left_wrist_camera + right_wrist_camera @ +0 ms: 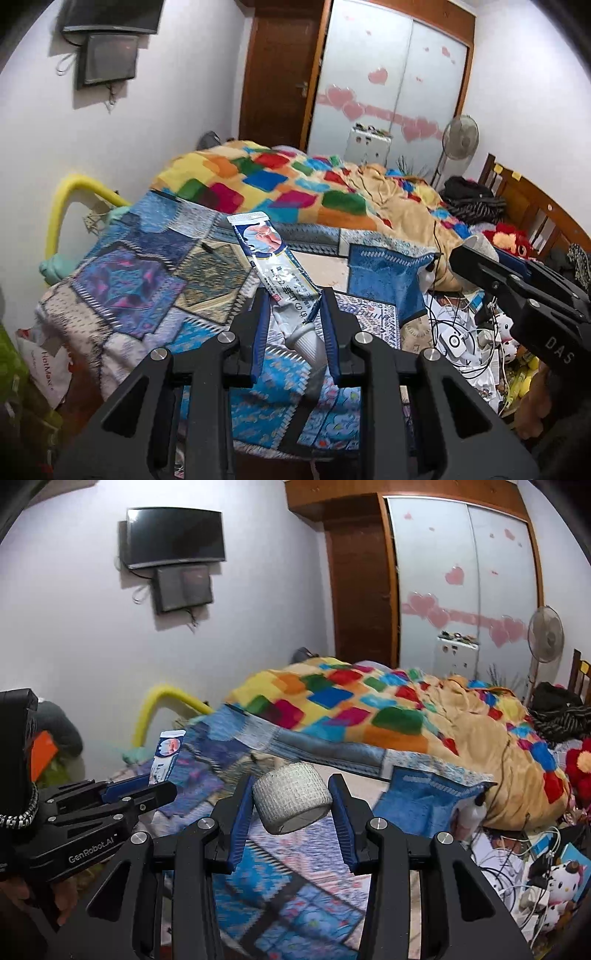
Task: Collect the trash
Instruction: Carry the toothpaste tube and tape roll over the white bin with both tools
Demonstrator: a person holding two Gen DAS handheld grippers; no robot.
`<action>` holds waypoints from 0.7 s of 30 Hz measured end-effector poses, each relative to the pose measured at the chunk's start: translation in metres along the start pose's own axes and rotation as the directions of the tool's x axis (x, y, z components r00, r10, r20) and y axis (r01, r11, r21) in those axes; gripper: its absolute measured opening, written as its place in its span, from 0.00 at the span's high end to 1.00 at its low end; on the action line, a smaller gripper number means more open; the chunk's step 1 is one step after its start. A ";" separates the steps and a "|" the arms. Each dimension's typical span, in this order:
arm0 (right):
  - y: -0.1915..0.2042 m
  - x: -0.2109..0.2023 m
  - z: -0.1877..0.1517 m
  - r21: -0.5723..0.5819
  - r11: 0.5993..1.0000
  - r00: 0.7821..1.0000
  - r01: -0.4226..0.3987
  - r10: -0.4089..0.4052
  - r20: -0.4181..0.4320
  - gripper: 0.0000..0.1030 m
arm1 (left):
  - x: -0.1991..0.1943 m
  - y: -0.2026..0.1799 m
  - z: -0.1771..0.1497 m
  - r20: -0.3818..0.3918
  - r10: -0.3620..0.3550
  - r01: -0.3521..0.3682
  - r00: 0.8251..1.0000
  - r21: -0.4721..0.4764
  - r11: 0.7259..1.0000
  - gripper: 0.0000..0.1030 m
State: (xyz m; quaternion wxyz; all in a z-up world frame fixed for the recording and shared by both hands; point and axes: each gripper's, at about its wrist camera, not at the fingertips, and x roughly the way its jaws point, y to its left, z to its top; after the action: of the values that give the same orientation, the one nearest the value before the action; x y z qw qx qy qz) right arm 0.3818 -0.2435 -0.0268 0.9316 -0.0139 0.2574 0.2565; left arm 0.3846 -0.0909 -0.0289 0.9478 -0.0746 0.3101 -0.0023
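My left gripper [293, 308] is shut on a crumpled white and blue tube [271, 262], gripped near its ribbed cap, the flat end sticking up and away over the bed. The same tube [168, 751] shows at the left of the right wrist view, held by the left gripper [147, 781]. My right gripper [291, 794] is shut on a white tape roll [293, 799], held across its width between the blue pads. In the left wrist view the right gripper's black body [517, 291] reaches in from the right, its fingertips hidden.
A bed with a blue patchwork cover [140, 273] and a colourful checked blanket [280, 184] lies below. Cables, a white charger [456, 341] and plush toys [561, 886] clutter the right side. A yellow padded rail [70, 199], wall screens [173, 535], wardrobe [391, 81] and fan [460, 138] stand beyond.
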 end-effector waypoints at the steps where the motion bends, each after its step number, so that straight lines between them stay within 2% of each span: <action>1: 0.010 -0.005 0.000 -0.003 1.000 1.000 -0.016 0.016 0.005 0.63 | -0.007 0.004 -0.002 0.007 0.008 -0.008 1.000 -0.001 1.000 0.74; 12: 0.105 -0.027 -0.018 -0.078 0.986 0.989 -0.146 0.146 -0.007 0.63 | -0.103 0.085 -0.051 0.054 0.145 -0.140 0.988 -0.076 0.987 0.74; 21: 0.191 -0.014 -0.045 -0.154 0.952 0.964 -0.265 0.254 -0.083 0.63 | -0.145 0.161 -0.100 0.008 0.245 -0.241 0.969 -0.155 0.958 0.74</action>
State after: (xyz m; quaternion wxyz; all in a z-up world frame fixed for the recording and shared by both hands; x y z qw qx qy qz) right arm 0.2572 -0.0914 -0.0385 0.8770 -0.0645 0.2639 0.3964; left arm 0.2024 0.0614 -0.0460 0.9365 -0.1083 0.3031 0.1390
